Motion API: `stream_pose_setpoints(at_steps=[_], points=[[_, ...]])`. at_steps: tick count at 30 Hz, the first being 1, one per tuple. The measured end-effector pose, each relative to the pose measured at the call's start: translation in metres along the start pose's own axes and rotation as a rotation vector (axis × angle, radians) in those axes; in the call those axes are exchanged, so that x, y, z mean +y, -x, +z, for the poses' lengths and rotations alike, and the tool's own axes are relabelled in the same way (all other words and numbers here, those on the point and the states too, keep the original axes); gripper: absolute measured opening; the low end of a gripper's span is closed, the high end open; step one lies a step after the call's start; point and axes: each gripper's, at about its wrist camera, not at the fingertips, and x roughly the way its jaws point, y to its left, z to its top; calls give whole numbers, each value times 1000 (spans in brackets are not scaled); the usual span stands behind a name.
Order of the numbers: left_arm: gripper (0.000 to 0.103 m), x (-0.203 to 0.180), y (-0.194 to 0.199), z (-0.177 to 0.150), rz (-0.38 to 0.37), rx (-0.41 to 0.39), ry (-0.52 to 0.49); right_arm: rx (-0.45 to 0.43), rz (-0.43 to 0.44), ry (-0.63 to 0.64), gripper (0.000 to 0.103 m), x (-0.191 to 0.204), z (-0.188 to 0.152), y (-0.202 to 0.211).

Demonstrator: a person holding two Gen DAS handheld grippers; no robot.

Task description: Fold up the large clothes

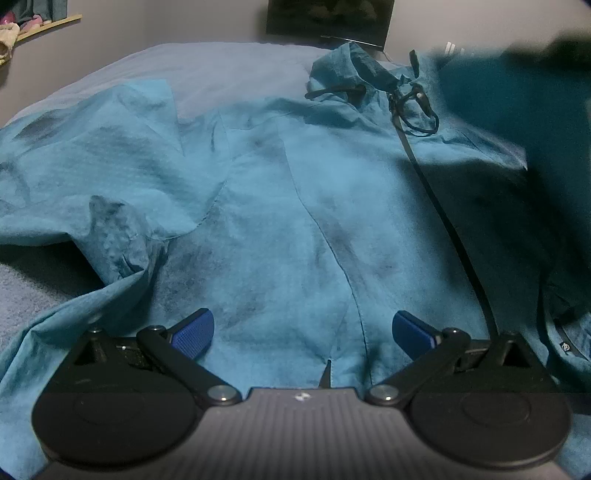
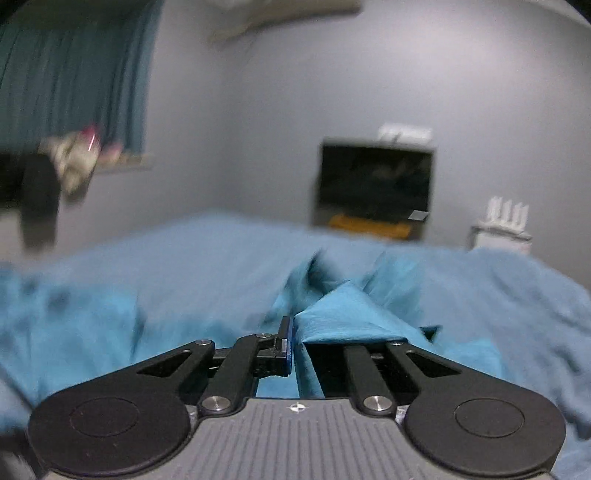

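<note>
A large teal jacket (image 1: 295, 192) lies spread on the bed, front up, with a dark zipper (image 1: 443, 221) down its right side and dark drawcords (image 1: 413, 107) at the collar. My left gripper (image 1: 303, 332) is open and empty, hovering low over the jacket's lower front. In the blurred right wrist view, my right gripper (image 2: 295, 347) is shut on a fold of the teal jacket (image 2: 351, 314), which drapes over its right finger and is lifted off the bed.
The bed (image 1: 221, 70) has a pale blue sheet. A dark screen (image 1: 328, 16) stands behind it against the grey wall, also in the right wrist view (image 2: 375, 184). A shelf with small items (image 1: 22, 26) sits far left. A white router (image 2: 502, 225) stands right.
</note>
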Motion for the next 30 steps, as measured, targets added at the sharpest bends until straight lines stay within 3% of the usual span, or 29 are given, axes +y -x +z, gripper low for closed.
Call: stream_pose_setpoints(at_steps=[3, 5, 7, 8, 10, 13, 17, 20, 22, 25, 30], points=[[103, 2, 1, 0, -7, -9, 8, 125, 9, 108, 8, 58, -38, -23], [103, 3, 1, 0, -12, -14, 14, 210, 45, 86, 16, 91, -60, -28], [103, 4, 0, 0, -14, -14, 17, 283, 108, 3, 36, 96, -70, -29], [103, 4, 0, 0, -13, -13, 17, 290, 134, -42, 41, 87, -76, -27], [103, 4, -1, 0, -11, -9, 18, 286, 165, -142, 65, 59, -74, -19], [103, 2, -3, 1, -26, 7, 5, 312, 222, -308, 82, 17, -67, -6], [103, -8, -10, 3, -23, 83, -32, 276, 146, -408, 84, -32, -71, 25], [103, -28, -2, 15, -38, 59, -80, 243, 34, -413, 84, -57, -76, 32], [103, -53, 3, 25, -27, 6, -163, 230, -37, -367, 84, -65, -79, 31], [103, -94, 2, 37, -69, -80, -305, 212, -79, -332, 83, -73, -90, 30], [99, -161, -29, 30, -83, -61, -567, 269, -66, -431, 79, -98, -110, 16]])
